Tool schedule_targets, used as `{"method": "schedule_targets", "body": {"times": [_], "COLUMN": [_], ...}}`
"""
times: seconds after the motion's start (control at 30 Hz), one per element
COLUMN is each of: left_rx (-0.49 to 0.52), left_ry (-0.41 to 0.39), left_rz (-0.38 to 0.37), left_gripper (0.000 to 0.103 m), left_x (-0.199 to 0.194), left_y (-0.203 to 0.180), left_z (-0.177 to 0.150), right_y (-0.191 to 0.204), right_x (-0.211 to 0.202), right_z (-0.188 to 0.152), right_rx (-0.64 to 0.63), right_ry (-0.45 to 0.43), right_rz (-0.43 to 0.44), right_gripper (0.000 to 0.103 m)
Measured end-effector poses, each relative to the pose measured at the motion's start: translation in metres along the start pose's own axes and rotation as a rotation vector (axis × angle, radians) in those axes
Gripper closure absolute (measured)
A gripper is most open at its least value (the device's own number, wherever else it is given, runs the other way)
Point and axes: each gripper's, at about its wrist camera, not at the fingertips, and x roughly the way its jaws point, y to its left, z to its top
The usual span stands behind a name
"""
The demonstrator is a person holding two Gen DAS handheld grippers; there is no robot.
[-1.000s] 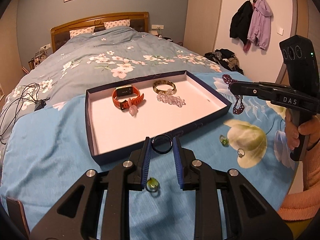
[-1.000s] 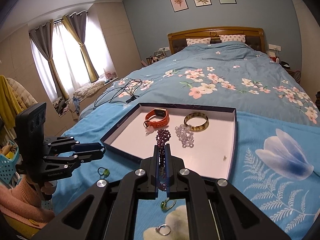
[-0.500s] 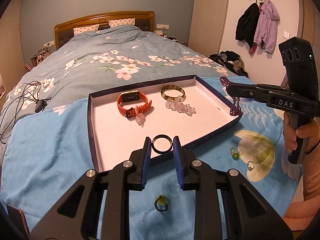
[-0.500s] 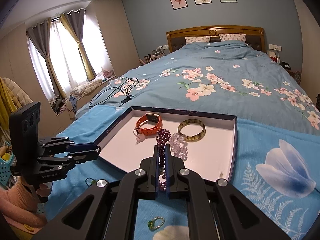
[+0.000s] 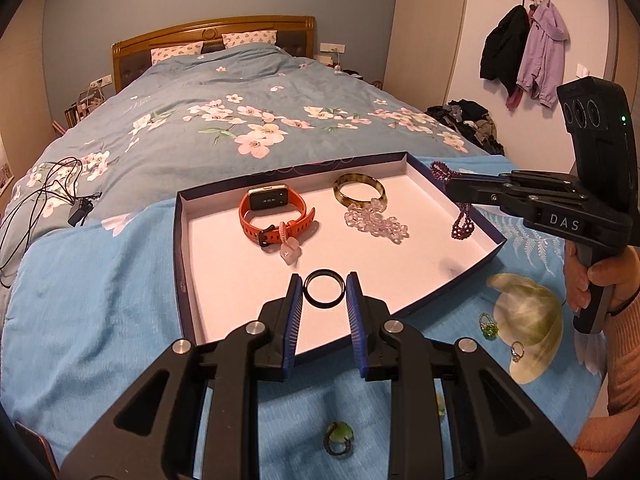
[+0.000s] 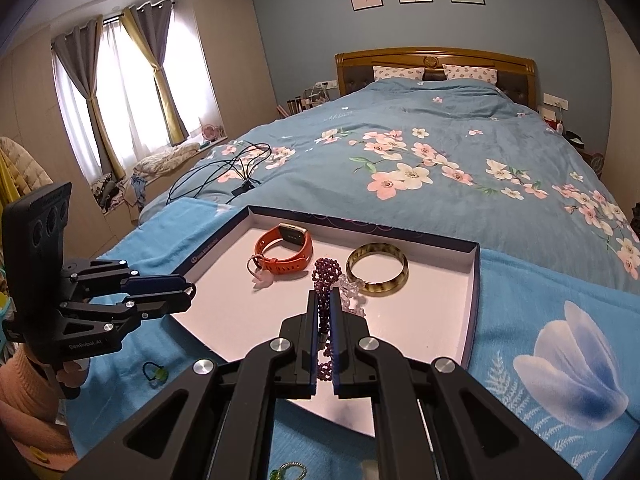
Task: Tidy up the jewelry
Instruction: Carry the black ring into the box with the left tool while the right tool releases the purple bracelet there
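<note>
Jewelry pieces are held in both grippers above a shallow tray. The left gripper clamps a thin black ring between its ribbed blue pads, above the tray's near edge. The right gripper has its jaws almost fully closed on a purple bead bracelet, whose round beads loop above and below the pads, over the tray's near right portion.

The tray is a rectangular box lid with dark navy walls and a flat white floor, resting on a light blue floral blanket at the foot of a bed. Contents: an orange watch with a ridged rubber strap, near the far left part; a pale pink charm touching the strap; a mottled olive bangle, smooth and rigid, near the far edge; a clear crystal bead strand heaped against the bangle.

On the blanket outside the tray's near edge lie small rings, several with green stones.
</note>
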Motion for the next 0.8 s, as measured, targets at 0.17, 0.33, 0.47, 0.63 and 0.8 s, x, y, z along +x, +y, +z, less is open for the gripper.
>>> {"method": "schedule_targets", "body": {"times": [0.17,0.33,0.47,0.63,0.8], "left_rx": [-0.004,-0.012,-0.016,-0.024,-0.033], "left_ry": [0.012,0.023,0.031,0.045,0.063], "left_rz": [0.005,0.008,0.012,0.013,0.012], "left_gripper": [0.081,0.081,0.081,0.081,0.081], "left_x": [0.009,0.016,0.022,0.029,0.037], "left_y": [0.001,0.003,0.004,0.005,0.007], "left_z": [0.002,0.005,0.006,0.009,0.01], "right_y": [0.002,0.004,0.005,0.008,0.01], "right_x": [0.01,0.02,0.029,0.036,0.044], "right_z": [0.003,0.004,0.006,0.005,0.006], "right_rx": [-0.028,-0.05,-0.067,-0.091,-0.121], "right_ry": [0.017,0.035,0.051,0.069,0.083], "right_rz": [-0.012,-0.017,-0.021,-0.026,-0.035], "right_gripper": [0.099,0.099,0.099,0.099,0.099]}}
